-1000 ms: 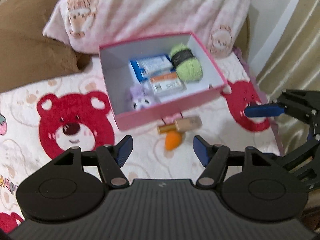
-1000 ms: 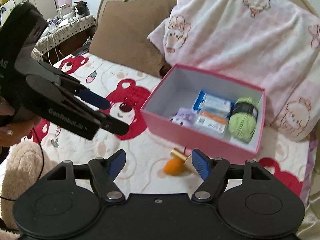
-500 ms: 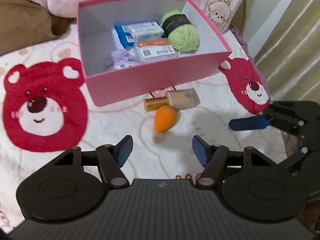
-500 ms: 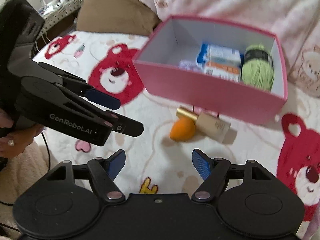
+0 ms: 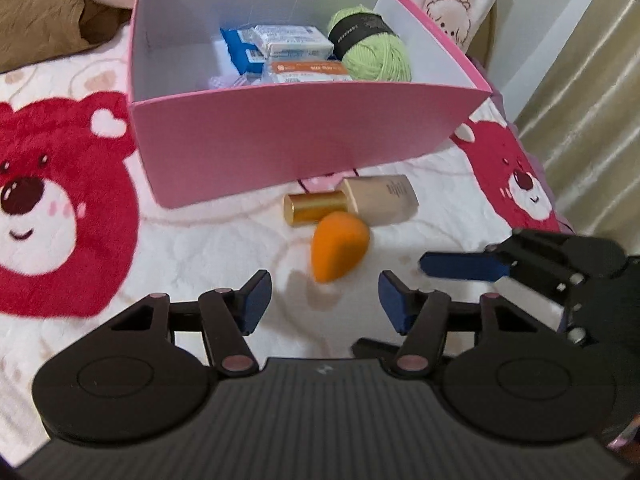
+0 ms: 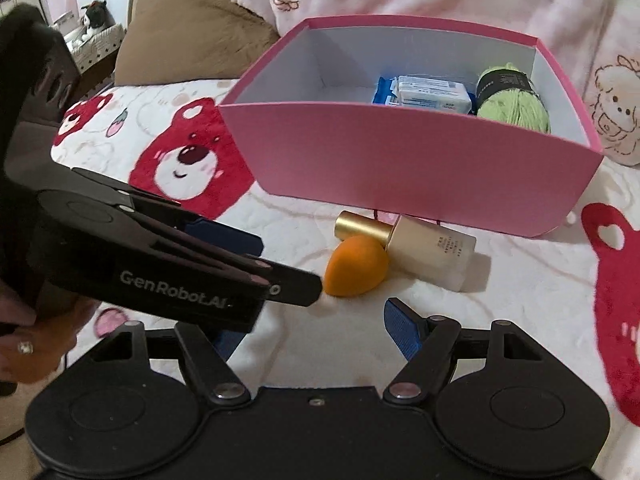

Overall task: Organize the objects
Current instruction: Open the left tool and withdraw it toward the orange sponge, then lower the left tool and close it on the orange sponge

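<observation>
target: we're eyeing the orange makeup sponge [image 5: 339, 247] on the bed, touching the foundation bottle [image 5: 352, 203], just in front of the pink box [image 5: 296, 136]
axis: fat end toward us, tip toward the bottle
nearer: left hand-held gripper [image 5: 323, 295], sponge dead ahead
left jaws: been narrowing, nothing between them
right hand-held gripper [image 6: 316, 332]: wide, empty

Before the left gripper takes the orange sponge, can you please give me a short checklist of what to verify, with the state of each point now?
1. Left gripper open, nothing between its fingers: ok; the jaws have just been closing a little.
2. Orange sponge lined up ahead of the gap: ok.
3. Sponge free of neighbours: not ok; it leans on the gold-capped bottle.
4. Right gripper open and empty: ok.
5. Right gripper clear of the left one's path: cannot tell; its blue finger reaches in close beside.
6. Pink box has room left: ok.
</observation>
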Demonstrator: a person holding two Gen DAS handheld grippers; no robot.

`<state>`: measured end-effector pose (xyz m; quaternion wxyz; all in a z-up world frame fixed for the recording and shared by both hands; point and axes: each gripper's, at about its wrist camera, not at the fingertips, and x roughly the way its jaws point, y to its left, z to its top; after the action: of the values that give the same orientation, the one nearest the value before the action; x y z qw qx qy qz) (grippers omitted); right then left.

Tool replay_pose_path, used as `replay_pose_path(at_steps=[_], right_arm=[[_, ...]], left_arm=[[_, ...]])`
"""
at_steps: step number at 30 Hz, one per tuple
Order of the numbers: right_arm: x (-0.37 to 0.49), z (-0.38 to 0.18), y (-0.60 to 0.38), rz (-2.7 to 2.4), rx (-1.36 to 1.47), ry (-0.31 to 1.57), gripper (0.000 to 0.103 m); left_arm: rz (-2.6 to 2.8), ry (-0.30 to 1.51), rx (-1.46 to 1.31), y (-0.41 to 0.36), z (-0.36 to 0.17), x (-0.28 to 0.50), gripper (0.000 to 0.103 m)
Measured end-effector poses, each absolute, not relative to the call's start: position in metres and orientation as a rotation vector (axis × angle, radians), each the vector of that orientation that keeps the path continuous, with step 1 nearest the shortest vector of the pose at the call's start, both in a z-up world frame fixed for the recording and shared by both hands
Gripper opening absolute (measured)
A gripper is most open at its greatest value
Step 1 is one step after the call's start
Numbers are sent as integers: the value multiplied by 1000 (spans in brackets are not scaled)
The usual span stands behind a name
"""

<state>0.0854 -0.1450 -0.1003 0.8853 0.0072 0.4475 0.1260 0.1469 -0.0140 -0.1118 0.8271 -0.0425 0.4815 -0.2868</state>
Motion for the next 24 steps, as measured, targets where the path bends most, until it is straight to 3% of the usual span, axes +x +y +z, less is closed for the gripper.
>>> replay_pose_path(at_steps=[8, 12, 16, 24], right_arm=[[97, -141, -140, 215, -54, 839, 76], [104, -152, -137, 204, -88, 840, 63], [104, -151, -133, 203, -137, 813, 48], [93, -133, -137, 216, -128, 795, 46]], left_arm=[[-648, 952, -120, -34, -130, 151, 42], [-635, 962, -127, -35, -141, 154, 33], [-660, 956, -71, -38, -140, 151, 31], [-694, 986, -66, -37, -126, 144, 31]])
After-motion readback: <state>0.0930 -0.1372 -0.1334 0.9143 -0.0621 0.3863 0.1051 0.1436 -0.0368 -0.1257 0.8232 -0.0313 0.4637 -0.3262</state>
